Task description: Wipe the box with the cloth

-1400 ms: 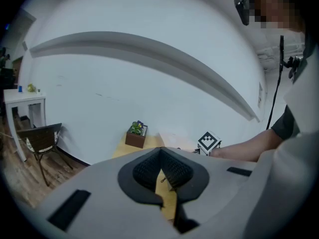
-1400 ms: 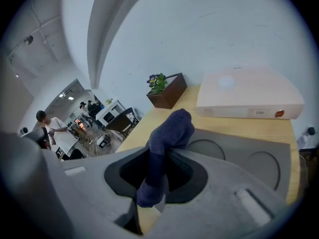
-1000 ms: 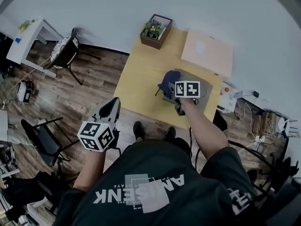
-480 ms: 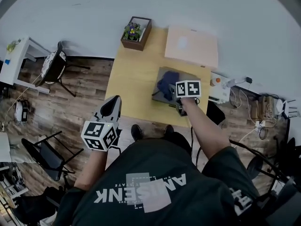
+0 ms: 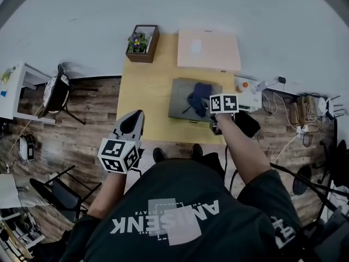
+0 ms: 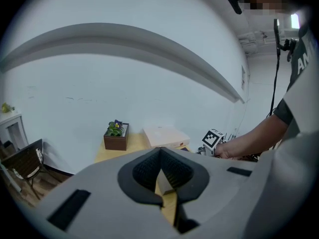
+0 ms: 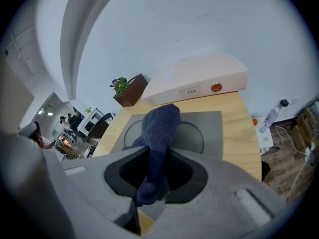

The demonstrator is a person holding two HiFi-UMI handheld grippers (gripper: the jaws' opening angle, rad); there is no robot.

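The right gripper [image 7: 156,151] has its jaws closed on a dark blue cloth [image 7: 160,126], which is pinched near one end. The cloth's long axis runs straight out from the jaws, in line with the gripper. Its bunched free end points away from the person and lies on the flat gray box [image 7: 212,133]. In the head view the cloth covers the right part of the gray box's top. The box lies flat on the right half of the wooden tabletop [image 5: 147,97], near the front edge, with a round mark on its lid. Behind it a pale box [image 5: 208,49] sits at the back edge against the wall. A planter [image 5: 140,37] with flowers stands at the back left corner. The left gripper [image 6: 160,151] is held off the tabletop's front left. Its jaws are tip to tip and hold nothing.
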